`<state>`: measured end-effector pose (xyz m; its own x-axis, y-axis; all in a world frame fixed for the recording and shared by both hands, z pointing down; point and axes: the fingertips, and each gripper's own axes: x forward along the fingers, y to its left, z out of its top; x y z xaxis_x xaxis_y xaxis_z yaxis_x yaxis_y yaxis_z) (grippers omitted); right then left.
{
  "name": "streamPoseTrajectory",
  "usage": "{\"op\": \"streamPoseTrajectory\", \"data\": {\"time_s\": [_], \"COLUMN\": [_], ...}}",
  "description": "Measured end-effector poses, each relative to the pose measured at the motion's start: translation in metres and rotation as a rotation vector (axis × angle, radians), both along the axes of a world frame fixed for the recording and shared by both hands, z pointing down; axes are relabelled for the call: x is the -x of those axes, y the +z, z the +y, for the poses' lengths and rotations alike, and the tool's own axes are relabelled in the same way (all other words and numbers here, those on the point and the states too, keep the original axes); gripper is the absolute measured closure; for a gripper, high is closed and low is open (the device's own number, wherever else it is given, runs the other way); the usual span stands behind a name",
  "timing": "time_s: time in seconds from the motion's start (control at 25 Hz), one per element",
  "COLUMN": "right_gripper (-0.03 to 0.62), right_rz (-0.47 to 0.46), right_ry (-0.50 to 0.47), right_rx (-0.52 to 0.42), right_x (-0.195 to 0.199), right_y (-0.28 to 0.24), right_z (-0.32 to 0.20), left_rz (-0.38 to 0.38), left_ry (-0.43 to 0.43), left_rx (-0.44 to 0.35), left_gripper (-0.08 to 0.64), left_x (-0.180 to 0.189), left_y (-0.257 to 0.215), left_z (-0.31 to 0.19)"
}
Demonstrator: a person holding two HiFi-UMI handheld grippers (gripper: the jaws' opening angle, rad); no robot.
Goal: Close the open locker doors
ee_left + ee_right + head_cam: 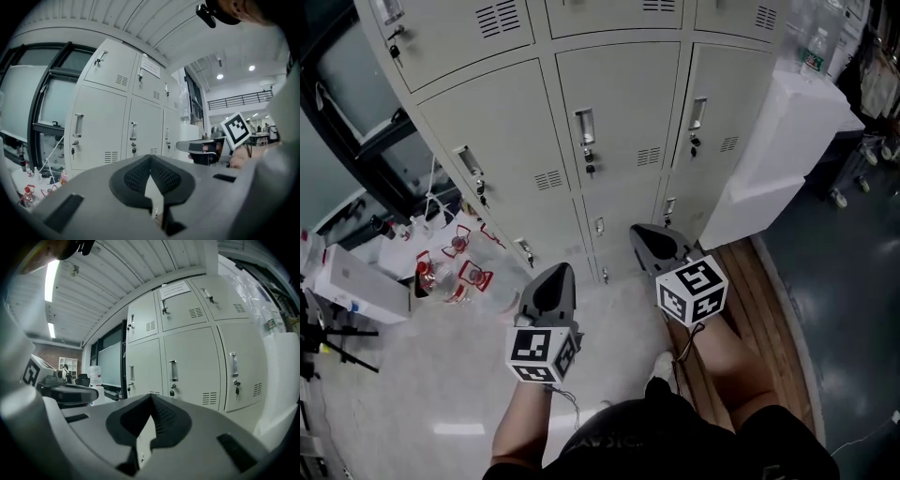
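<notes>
Head view, looking steeply down: a bank of pale grey lockers (619, 122) stands in front of the person. Every locker door (614, 108) in sight lies flush with its frame, and each carries a metal handle (584, 125) with a lock below it.

The left hand-held gripper (563, 270) and the right hand-held gripper (636, 232) are held side by side. Both point toward the lower rows of doors and are apart from them. Each bears a marker cube (692, 291) near the wrist.

In the left gripper view the black pads meet at their tips with nothing between them, so this hand-held gripper is closed and empty. The right gripper view shows the same: jaws together, holding nothing.

Surroundings: a tall white box (787, 131) stands against the right end of the lockers, with a bottle (814, 52) beside its top. A cluster of clear bottles (450, 272) with red labels sits on the pale floor (441, 375) at the left. A wooden strip (769, 300) runs along the floor at the right. A dark-framed window (23, 108) adjoins the lockers on their left side.
</notes>
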<state>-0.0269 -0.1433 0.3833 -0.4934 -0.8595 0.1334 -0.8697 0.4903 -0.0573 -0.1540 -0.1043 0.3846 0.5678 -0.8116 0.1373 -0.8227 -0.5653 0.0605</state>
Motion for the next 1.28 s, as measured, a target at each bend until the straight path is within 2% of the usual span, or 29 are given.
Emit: {"op": "streamPoseTrajectory", "data": {"time_s": [0.28,0.64,0.96,1.28], "right_gripper": [0.592,0.592,0.592,0.592], "right_rz": [-0.009,-0.010,0.007,-0.002], "right_ry": [0.107,0.198,0.221,0.228], "right_rx": [0.009,0.011,-0.039,-0.036], "right_x": [0.031,0.042,0.028,0.016], "right_y": [0.001,-0.002,-0.021,-0.018], "right_z": [0.059,0.119,0.155,0.178], "left_rz": [0.013,0.033,0.057,0.046], "left_ry": [0.062,0.124,0.137,0.153], "left_rx": [0.001,0.000,-0.023,-0.033], "left_gripper": [0.555,0.555,0.555,0.555], "left_x": [0.045,0.065,0.051,0.035], "left_y": [0.001,-0.002,-0.011,-0.014], "left_z": [0.040,0.082,0.109,0.130]}}
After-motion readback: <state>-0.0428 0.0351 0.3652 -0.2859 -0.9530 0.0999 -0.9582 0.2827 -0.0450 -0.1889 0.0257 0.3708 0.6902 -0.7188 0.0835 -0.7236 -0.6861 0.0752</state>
